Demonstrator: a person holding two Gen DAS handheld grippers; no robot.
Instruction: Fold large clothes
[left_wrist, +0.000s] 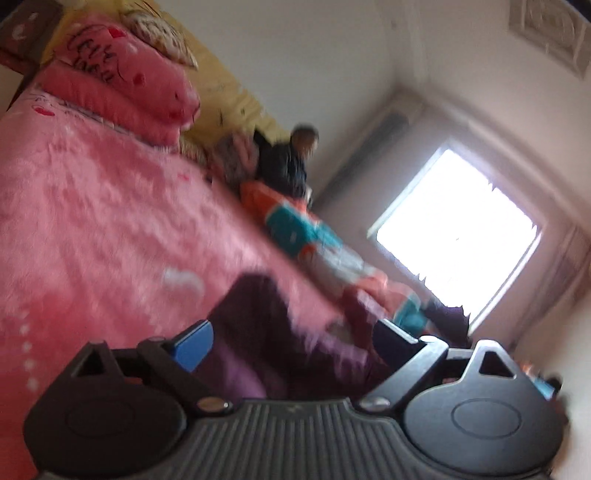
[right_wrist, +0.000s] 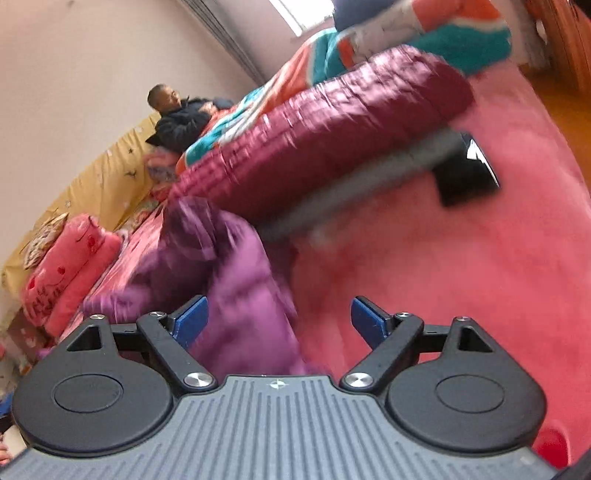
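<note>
Two claws stood apart, gripping nothing: the left claw (left_wrist: 291, 343) and the right claw (right_wrist: 279, 321). Between and beyond their blue pads (right_wrist: 190, 321) lay the puffy, quilted purple jacket (right_wrist: 236, 280), crumpled on the fluffy pink bed cover (right_wrist: 461, 273). Motion blur smeared its folds, and the claw bodies hid its near edge.

A purple puffy jacket (right_wrist: 236, 280) lies crumpled on the pink fleece bed cover (right_wrist: 461, 288), its shiny quilted fabric bunched in folds. Just behind it lies a maroon quilted garment (right_wrist: 325, 140), laid flatter and stretched long across the bed.
</note>
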